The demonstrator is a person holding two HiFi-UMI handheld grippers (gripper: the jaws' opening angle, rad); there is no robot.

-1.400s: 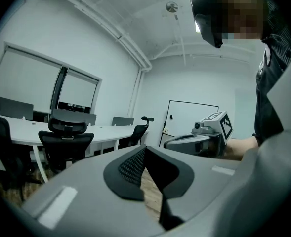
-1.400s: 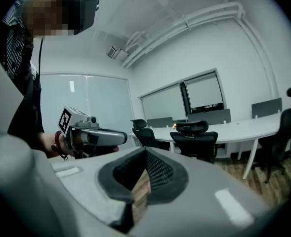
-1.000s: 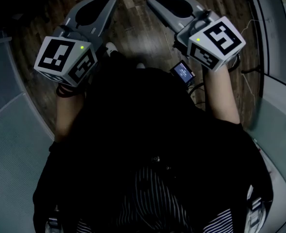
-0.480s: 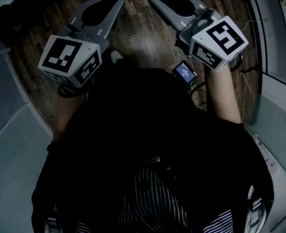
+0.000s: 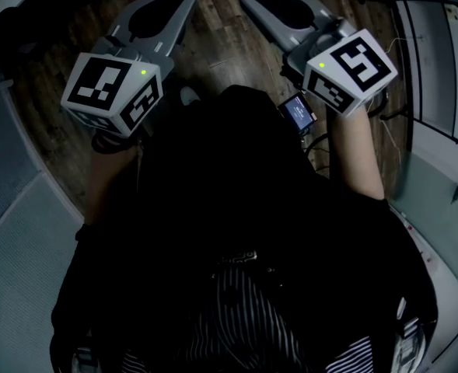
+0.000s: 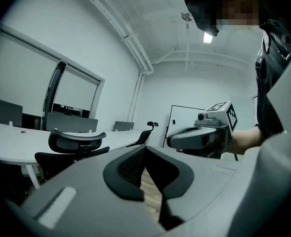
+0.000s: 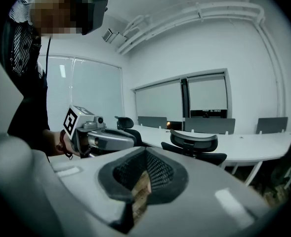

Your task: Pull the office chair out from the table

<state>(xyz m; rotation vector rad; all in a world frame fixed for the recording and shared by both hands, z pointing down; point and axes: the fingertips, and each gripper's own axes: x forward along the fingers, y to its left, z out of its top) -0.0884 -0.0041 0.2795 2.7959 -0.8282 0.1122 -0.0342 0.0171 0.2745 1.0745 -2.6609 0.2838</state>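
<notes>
So the office chair point(image 6: 76, 144) is tucked in against the white table point(image 6: 7, 138). It sits ahead and to the left of my left gripper point(image 6: 145, 151)'s fingertips and well apart from them. From the right gripper point(image 7: 146, 154) it looks like the same chair, ahead and a bit right of the tips, also nowhere near. There's another chair point(image 6: 146, 132) further along the table, so I can't swear which one is the target; I'd bet on the nearer one. Both pairs of fingers are pressed together with nothing pinched, just a sliver of wooden floor point(image 5: 229, 53) showing below them. Progress-wise: nothing done on the chair itself, it isn't pulled out at all. What's left, as I read it: close the gap, spread the fingers, grab the backrest or an armrest, then drag it clear of the table.
</notes>
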